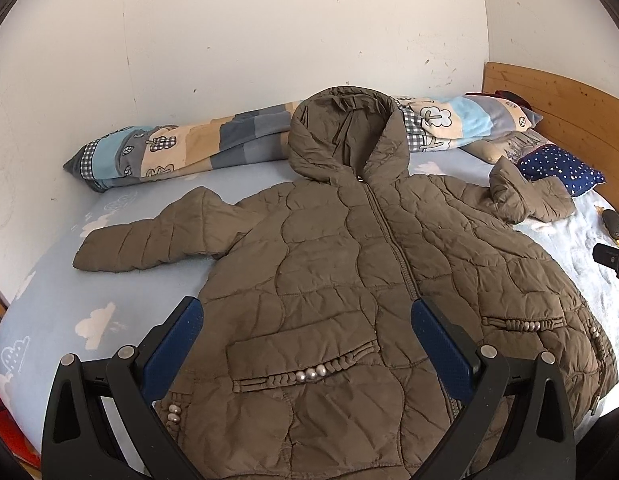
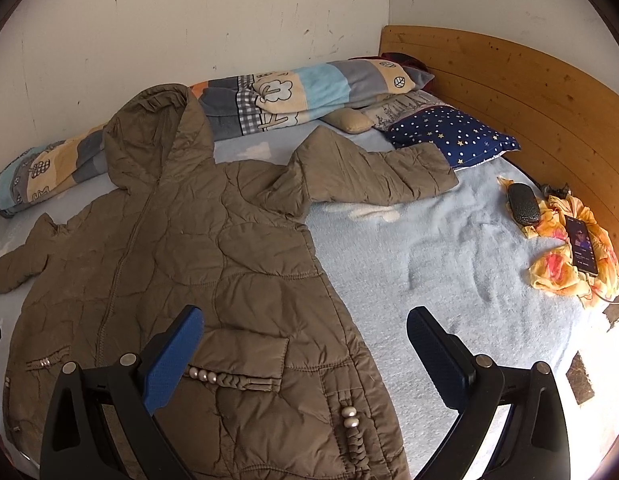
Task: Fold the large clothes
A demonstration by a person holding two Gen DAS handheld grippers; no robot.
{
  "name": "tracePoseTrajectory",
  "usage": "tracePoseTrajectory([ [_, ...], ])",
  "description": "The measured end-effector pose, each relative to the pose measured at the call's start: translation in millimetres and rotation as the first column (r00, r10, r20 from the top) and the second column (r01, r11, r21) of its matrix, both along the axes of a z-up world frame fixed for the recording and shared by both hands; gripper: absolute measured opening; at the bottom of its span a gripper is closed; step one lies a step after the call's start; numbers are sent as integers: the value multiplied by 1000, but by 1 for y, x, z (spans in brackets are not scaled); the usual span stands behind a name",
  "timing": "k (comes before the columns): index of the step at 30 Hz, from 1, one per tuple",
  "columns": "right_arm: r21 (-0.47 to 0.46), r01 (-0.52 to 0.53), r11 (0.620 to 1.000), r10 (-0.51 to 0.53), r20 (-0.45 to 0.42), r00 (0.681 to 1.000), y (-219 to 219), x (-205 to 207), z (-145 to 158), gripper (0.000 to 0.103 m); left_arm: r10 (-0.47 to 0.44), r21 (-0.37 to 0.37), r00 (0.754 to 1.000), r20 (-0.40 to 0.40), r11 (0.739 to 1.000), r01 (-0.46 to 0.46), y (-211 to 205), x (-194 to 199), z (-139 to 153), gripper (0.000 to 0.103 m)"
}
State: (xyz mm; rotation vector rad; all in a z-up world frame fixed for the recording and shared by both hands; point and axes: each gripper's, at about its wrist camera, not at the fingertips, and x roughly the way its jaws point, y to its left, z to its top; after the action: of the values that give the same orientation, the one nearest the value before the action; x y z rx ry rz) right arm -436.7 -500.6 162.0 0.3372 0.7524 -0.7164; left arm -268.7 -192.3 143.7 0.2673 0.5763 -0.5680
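— Where did things stand when you looked in?

— Nearest me were the two tools. The left gripper hung over the lower front of the coat with its jaws spread wide, nothing between the pads. The right gripper was the same, spread and empty, straddling the coat's right-hand hem edge and the bare sheet beside it.

— And the coat itself?

— The brown quilted coat lay flat on the bed, front up, zipped, both sleeves out to the sides and the hood lying up against a rolled patchwork blanket at the wall. Not a fold in it yet, by my reckoning.

— What worried you?

— The padding. It looked puffy and slippery, so a shallow pinch could take only the top layer and drag the front off the back. The pearl beads on the pocket could snag a pad. Farther off, the right sleeve ended touching a starry pillow, and a phone sat on an orange cloth by a dark case; a wide swing might knock them.

— Any labels to read?

— None I could make out; the blanket's print and the phone screen were too small.
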Motion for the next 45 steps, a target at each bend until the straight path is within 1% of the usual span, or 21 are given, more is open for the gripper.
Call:
tracePoseTrajectory([
  [4, -7, 3, 1000, -3, 6, 1000, -6, -4, -2, 103, 1, 5, 1000, -7, 1000, -1, -8, 5, -2, 103],
  [13, 7, 18, 1000, -18, -9, 1000, -16, -11, -5, 103, 36, -35, 996, -80, 999, -39, -43, 35, -8, 103],
  [17, 17, 35, 999, -34, -13, 999, -23, -13, -9, 103, 40, -33, 995, -95, 999, -43, -61, 44, -14, 103],
  [21, 35, 44, 998, -43, -25, 999, -31, -15, -13, 103, 27, -24, 996, -82, 999, -29, -72, 47, -17, 103],
  [24, 85, 48, 995, -47, -9, 999, -44, -16, -14, 103, 7, -9, 999, -51, 1000, -7, -81, 45, -17, 103],
  [26, 157, 27, 987, -31, 20, 999, -61, -16, -14, 103, -11, 0, 1000, -27, 1000, 11, -86, 43, -16, 103],
  [27, 170, 28, 985, -35, 34, 999, -70, -17, -13, 103, -21, 6, 1000, -16, 1000, 21, -88, 41, -16, 103],
  [28, 162, 47, 986, -53, 37, 998, -78, -19, -11, 103, -30, 13, 1000, -4, 999, 30, -90, 40, -15, 103],
  [30, 108, 89, 990, -91, 11, 996, -94, -22, -9, 103, -45, 28, 999, 22, 999, 45, -93, 38, -15, 103],
  [31, 96, 98, 990, -99, 6, 995, -100, -21, -8, 103, -48, 35, 998, 29, 998, 47, -95, 38, -15, 103],
  [33, 108, 122, 987, -127, 32, 991, -118, -24, -6, 103, -58, 31, 998, 20, 998, 57, -97, 38, -15, 103],
  [36, 215, 145, 966, -173, 117, 978, -155, -31, -7, 103, -77, 28, 997, 4, 997, 77, -99, 37, -16, 103],
  [37, 258, 154, 954, -198, 153, 968, -175, -35, -8, 103, -82, 33, 997, 5, 996, 82, -100, 36, -17, 103],
  [40, 344, 195, 918, -273, 192, 943, -224, -39, -13, 99, -102, 47, 995, 14, 994, 101, -103, 32, -18, 103],
  [42, 423, 197, 885, -309, 216, 926, -266, -40, -23, 92, -108, 53, 994, 15, 993, 108, -102, 30, -20, 103],
  [44, 484, 196, 853, -336, 221, 916, -301, -38, -34, 77, -109, 60, 994, 15, 992, 108, -102, 31, -22, 103],
  [45, 502, 212, 838, -361, 220, 906, -317, -37, -39, 75, -111, 65, 994, 14, 992, 110, -103, 32, -23, 103],
])
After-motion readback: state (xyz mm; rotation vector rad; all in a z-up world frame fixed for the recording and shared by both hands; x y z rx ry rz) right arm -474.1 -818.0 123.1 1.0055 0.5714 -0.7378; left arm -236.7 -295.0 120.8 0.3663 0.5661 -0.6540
